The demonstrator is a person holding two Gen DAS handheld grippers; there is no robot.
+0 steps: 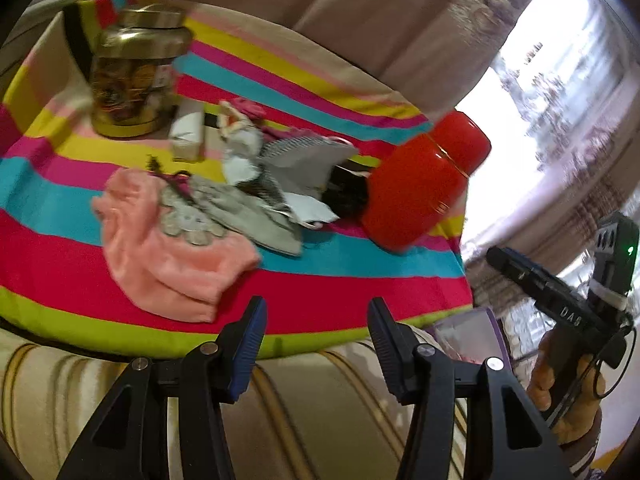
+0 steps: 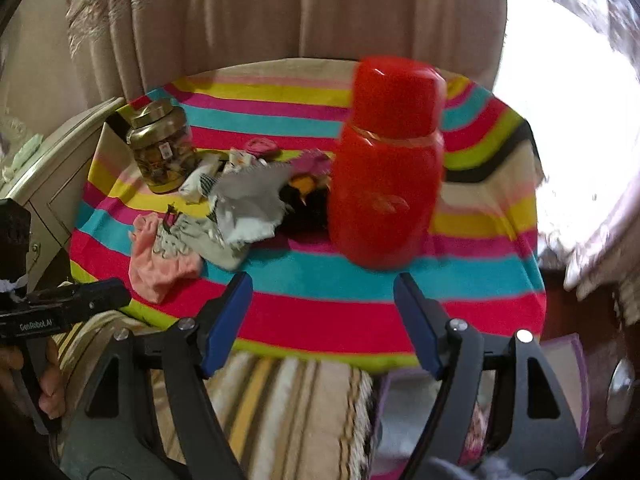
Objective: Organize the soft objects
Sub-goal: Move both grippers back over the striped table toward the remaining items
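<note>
Left tongs [image 1: 316,320] sit low centre of the left wrist view, level, aimed across the near edge of the striped worktop [image 1: 340,280]. Fingers spread wide, blue pads facing in, nothing between them, touching nothing.

Right tongs [image 2: 322,300] low centre of the right wrist view, same pose, over the near edge of the worktop [image 2: 320,320]. Wide open, empty, pointed toward the red flask [image 2: 386,168], well apart from it.

Soft pile at mid-frame on the worktop: pink sock [image 1: 176,256] nearest, left of centre; grey lace-trimmed cloth [image 1: 240,208] overlapping its top edge; grey-and-white pieces [image 1: 280,160] heaped behind; dark fabric [image 1: 348,192] against the red flask [image 1: 420,184]. Right view shows the same pink sock [image 2: 160,264] at lower left of the pile.

Glass jar with gold lid [image 1: 136,72] stands upright at upper left, small white box [image 1: 188,132] just beside it.

Left view only: right hand [image 1: 568,392] at lower right edge gripping the black handle; flask appears tilted. Right view only: left hand [image 2: 44,380] at lower left edge on its handle, white cabinet [image 2: 52,168] at left, flask upright, purple-rimmed container [image 2: 568,360] at lower right.
</note>
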